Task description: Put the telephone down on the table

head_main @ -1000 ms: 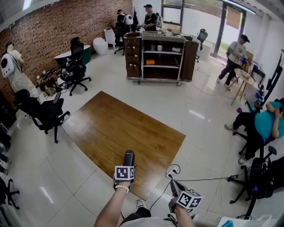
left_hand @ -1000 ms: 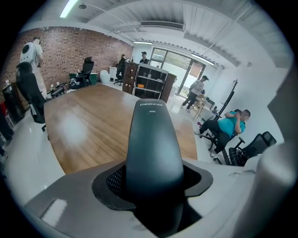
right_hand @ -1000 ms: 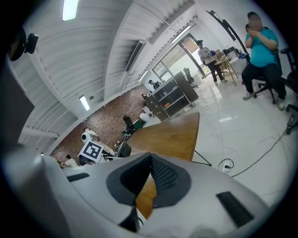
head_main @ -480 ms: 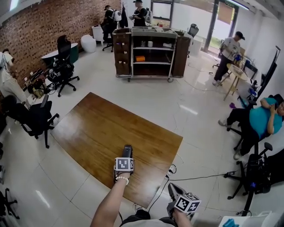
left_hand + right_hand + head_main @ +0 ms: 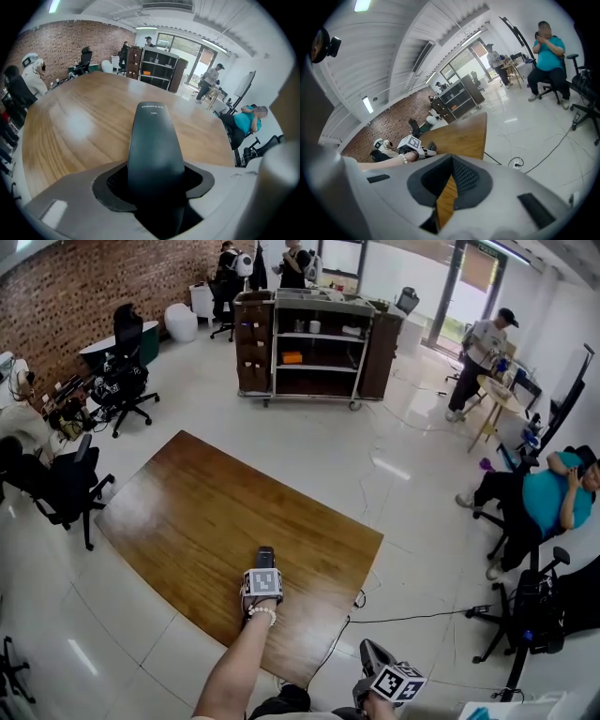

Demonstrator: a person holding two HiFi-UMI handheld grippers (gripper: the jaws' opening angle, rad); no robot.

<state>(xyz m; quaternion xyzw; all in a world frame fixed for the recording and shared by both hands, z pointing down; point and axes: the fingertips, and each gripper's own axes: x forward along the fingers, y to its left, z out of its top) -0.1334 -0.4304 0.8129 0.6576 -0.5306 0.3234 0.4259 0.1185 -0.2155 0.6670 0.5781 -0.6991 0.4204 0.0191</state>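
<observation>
A black telephone handset (image 5: pixel 265 557) (image 5: pixel 154 140) sticks out forward from my left gripper (image 5: pixel 264 565) (image 5: pixel 154 185), whose jaws are shut on its lower end. It hangs low over the near part of the wooden table (image 5: pixel 178 512) (image 5: pixel 65 126), tilted steeply down; I cannot tell whether it touches the wood. My right gripper (image 5: pixel 369 652) (image 5: pixel 449 180) is off the table's near right corner, above the floor, with its pads together and nothing held. In the right gripper view the left gripper's marker cube (image 5: pixel 411 142) shows by the table edge.
A white cable and power strip (image 5: pixel 361 598) lie on the floor by the table's right corner. Black office chairs (image 5: pixel 66 484) stand to the left, a dark shelf cart (image 5: pixel 314 348) behind, and a seated person (image 5: pixel 539 502) to the right.
My left gripper has carried the telephone forward and lower over the table. The right gripper has sunk slightly toward the bottom edge of the head view.
</observation>
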